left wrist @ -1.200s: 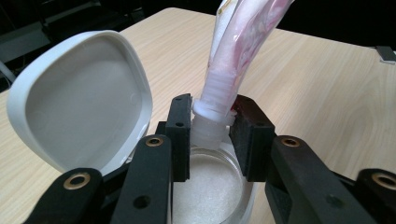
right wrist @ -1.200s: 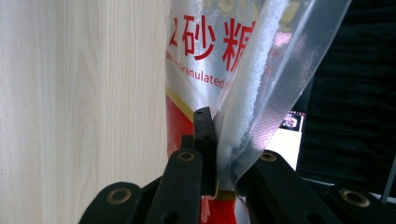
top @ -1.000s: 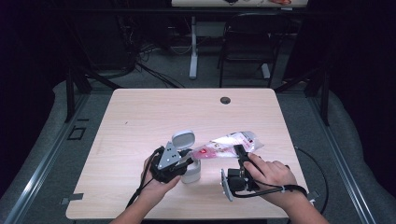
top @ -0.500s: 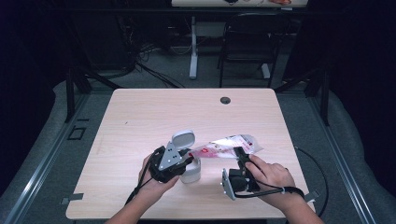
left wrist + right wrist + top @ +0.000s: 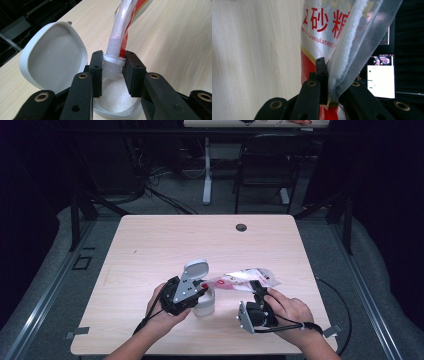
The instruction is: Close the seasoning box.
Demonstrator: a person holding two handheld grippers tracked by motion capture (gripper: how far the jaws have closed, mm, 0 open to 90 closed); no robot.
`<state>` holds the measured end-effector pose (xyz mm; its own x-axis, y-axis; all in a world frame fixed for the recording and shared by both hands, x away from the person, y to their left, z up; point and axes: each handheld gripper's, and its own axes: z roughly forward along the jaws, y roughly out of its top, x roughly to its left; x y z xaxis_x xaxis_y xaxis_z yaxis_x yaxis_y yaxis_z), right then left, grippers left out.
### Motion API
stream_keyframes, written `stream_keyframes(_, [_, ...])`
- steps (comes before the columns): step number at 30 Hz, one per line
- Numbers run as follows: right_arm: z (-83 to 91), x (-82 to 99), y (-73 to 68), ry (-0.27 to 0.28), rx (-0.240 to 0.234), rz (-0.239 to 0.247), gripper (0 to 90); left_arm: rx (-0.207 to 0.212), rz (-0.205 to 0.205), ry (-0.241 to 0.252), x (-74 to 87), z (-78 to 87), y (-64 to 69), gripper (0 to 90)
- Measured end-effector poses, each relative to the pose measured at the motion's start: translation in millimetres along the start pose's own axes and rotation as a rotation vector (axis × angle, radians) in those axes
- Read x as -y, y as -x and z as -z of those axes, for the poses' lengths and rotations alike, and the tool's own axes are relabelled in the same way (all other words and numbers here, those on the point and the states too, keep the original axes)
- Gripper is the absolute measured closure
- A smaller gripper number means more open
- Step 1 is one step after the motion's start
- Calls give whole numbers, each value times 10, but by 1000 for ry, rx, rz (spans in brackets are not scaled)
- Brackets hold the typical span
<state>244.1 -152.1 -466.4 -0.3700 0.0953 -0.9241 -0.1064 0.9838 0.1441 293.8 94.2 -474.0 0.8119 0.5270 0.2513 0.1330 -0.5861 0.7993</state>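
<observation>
Near the front edge of the bench (image 5: 150,245), a little right of its middle, a white tub (image 5: 204,306) stands with its hinged lid (image 5: 53,56) thrown back. White grains lie in the bottom of it. The left gripper (image 5: 113,71) reaches over the tub, and its jaws are clamped on the ribbed plastic spout (image 5: 113,65) of a sugar bag (image 5: 245,280), holding that spout just above the tub's open mouth. The bag stretches from the spout toward the right edge of the bench, lifted off the wood and tilted so the spout end sits lower. The right gripper (image 5: 327,82) has its jaws pinched tight on the bag's clear film, where white sugar shows beside the red printing. From above, the far end of the bag is hard to make out; it seems to hang free.
</observation>
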Motion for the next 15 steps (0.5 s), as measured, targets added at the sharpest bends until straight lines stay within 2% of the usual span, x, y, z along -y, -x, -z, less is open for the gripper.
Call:
stream_keyframes(2, [-23,17,-31,19,-10,-27,861,-4,-7,-3,-6,7,2,710])
stream_keyframes(15, [-93,89,-99,30,-81,-137,859,-11,8,22,-4,7,15,712])
